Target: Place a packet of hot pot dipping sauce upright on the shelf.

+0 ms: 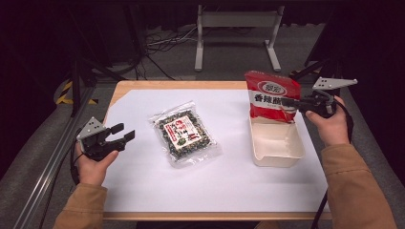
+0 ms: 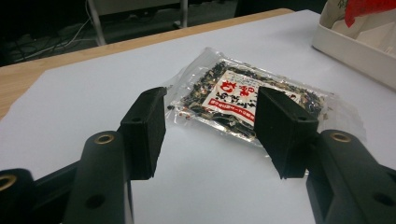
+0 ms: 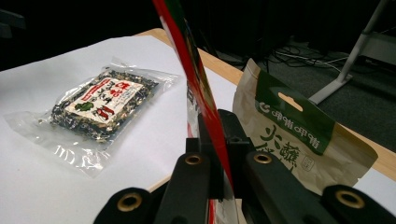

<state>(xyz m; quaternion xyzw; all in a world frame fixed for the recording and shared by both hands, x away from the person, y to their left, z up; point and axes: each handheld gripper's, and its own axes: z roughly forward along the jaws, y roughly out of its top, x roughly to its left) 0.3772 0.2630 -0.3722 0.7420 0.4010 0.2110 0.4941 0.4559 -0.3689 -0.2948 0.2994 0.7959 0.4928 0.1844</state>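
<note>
- Black jaws of the left gripper (image 2: 210,135) rise nearest the lens in the left gripper view, standing apart with nothing between them; the same gripper (image 1: 122,136) sits at the left edge of the white sheet (image 1: 200,191) in the high view.
- Ahead of those open jaws, well apart from them, a clear packet of dark dried food (image 2: 247,105) with a red-and-white label lies flat on the sheet; in the high view it (image 1: 184,136) lies between the two grippers, nearer the left one.
- Right gripper (image 3: 219,154): jaws closed on the thin edge of a red snack bag (image 3: 187,60), which stands upright and edge-on between the pads.
- In the high view the red snack bag (image 1: 271,95) hangs from the right gripper (image 1: 293,104), its lower end inside the far end of a cream rectangular tray (image 1: 279,155).
- Just beside the right gripper's jaws, a beige pouch with a green header (image 3: 289,135) leans in the same tray.
- Clear packet (image 3: 100,109) lies flat, well to the left of the right gripper's jaws in the right gripper view.
</note>
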